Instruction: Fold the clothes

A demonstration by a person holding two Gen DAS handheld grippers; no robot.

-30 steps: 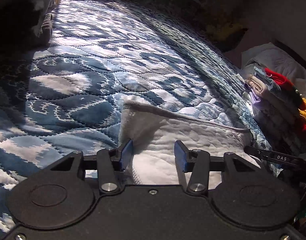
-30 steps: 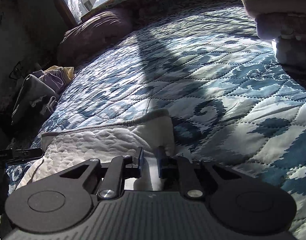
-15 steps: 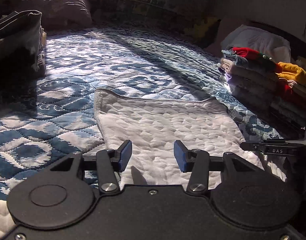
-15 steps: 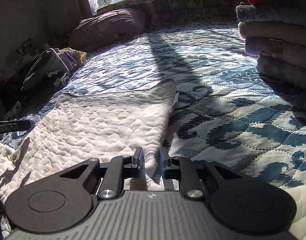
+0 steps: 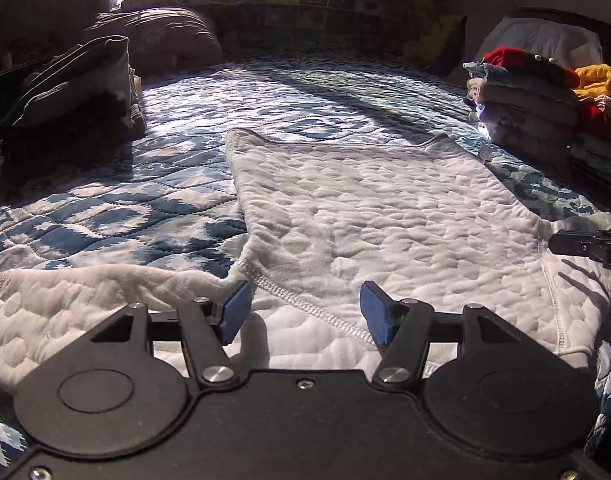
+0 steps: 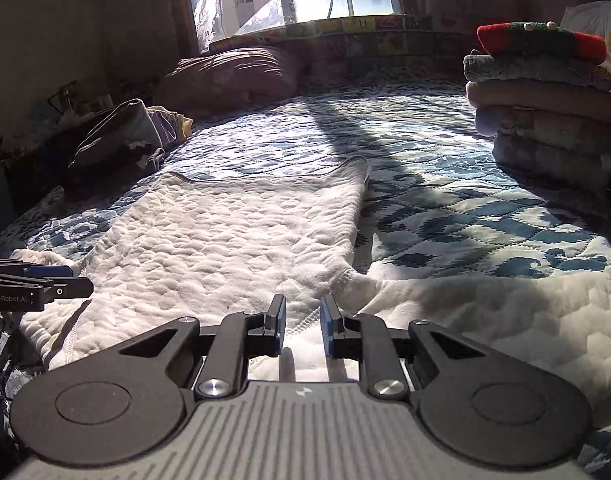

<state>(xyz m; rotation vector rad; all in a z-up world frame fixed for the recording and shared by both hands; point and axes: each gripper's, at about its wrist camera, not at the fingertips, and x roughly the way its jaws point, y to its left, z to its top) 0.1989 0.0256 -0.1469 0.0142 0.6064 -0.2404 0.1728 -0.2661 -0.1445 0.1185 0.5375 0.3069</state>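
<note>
A white quilted sweatshirt (image 5: 365,208) lies flat on the blue patterned bedspread (image 5: 105,208), hem toward the window. One sleeve (image 5: 85,296) runs out to the left, the other sleeve (image 6: 485,304) to the right. My left gripper (image 5: 305,312) is open just above the shirt's near left part, nothing between its blue pads. My right gripper (image 6: 303,320) hovers over the near right part, jaws a narrow gap apart with bare cloth showing through. Each gripper's tips show in the other view: right gripper (image 5: 585,242), left gripper (image 6: 45,280).
A stack of folded clothes (image 5: 537,104) (image 6: 541,100) stands at the bed's right side. A dark heap of unfolded clothes (image 5: 73,80) (image 6: 117,136) lies at the left. A brown pillow (image 5: 165,36) (image 6: 233,76) rests under the window.
Both grippers drew back from the far hem toward the near end. The sweatshirt, bunched near the hem a second ago, now lies stretched out flat with both sleeves in sight.
</note>
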